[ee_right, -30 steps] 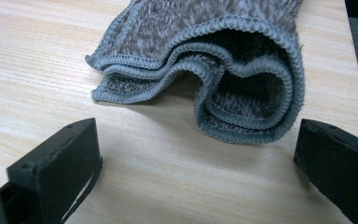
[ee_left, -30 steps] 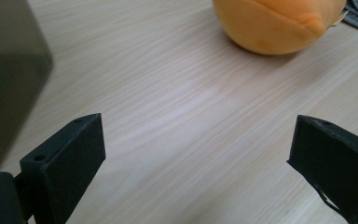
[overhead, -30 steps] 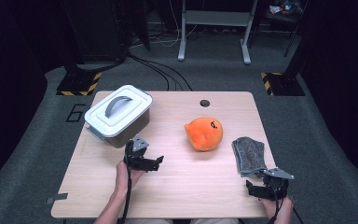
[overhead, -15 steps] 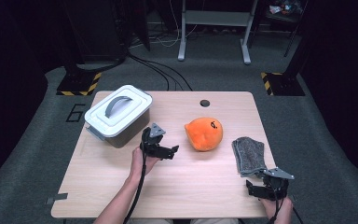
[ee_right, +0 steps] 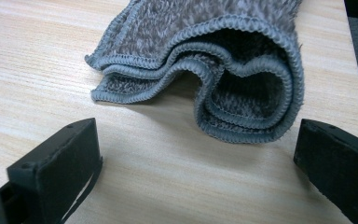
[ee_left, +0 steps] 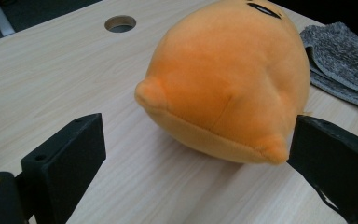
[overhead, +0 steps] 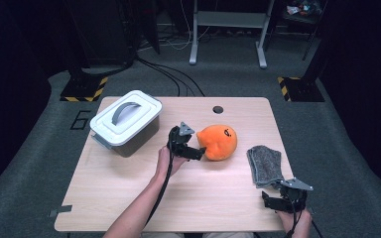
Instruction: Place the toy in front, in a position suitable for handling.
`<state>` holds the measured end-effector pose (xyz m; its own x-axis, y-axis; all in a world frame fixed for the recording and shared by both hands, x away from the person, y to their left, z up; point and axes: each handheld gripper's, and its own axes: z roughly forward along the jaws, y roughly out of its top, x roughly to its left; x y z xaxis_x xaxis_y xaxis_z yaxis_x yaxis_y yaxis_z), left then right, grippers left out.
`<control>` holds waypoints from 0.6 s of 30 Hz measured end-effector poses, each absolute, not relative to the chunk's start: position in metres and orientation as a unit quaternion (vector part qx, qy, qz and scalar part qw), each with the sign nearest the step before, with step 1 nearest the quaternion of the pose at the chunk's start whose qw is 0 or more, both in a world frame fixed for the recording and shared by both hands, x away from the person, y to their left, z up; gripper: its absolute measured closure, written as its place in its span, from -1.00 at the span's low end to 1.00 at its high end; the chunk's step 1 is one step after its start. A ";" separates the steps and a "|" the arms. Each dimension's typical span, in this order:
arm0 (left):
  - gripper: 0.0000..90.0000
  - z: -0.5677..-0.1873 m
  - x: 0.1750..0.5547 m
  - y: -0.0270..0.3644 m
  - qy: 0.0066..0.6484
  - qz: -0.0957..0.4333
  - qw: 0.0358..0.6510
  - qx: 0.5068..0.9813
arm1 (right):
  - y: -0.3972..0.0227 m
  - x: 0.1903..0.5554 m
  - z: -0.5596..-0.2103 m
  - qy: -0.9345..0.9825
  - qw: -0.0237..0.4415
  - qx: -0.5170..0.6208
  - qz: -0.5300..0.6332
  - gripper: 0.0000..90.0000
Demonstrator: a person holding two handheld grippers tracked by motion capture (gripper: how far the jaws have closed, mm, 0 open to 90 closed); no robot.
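An orange plush toy (overhead: 219, 141) lies near the middle of the wooden table (overhead: 129, 198). My left gripper (overhead: 194, 152) is open just to its left, close to its near end; in the left gripper view the plush toy (ee_left: 228, 84) sits just ahead of the spread jaws with nothing between them. A folded grey cloth (overhead: 265, 164) lies to the right of the toy. My right gripper (overhead: 274, 200) is open near the table's front right edge, with the folded grey cloth (ee_right: 214, 70) just beyond its jaws in the right gripper view.
A white lidded box (overhead: 125, 121) with a grey handle stands at the back left of the table. A round cable hole (overhead: 218, 109) is at the back centre. Beyond the table are floor cables and stand legs (overhead: 193, 49).
My left gripper has moved right and forward from beside the white box up to the orange toy. The right gripper has stayed in place.
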<state>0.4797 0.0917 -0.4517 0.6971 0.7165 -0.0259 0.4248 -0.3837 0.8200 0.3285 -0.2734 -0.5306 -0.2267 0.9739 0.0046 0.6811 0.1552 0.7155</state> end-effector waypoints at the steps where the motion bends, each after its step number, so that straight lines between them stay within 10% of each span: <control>1: -0.94 -0.451 0.481 0.089 0.351 0.167 0.430 0.815 | -0.273 0.329 -0.531 0.721 0.240 0.574 0.305 -1.00; 18: -0.73 -0.465 0.499 0.052 0.343 0.179 0.396 0.833 | -0.273 0.329 -0.531 0.721 0.240 0.574 0.305 -1.00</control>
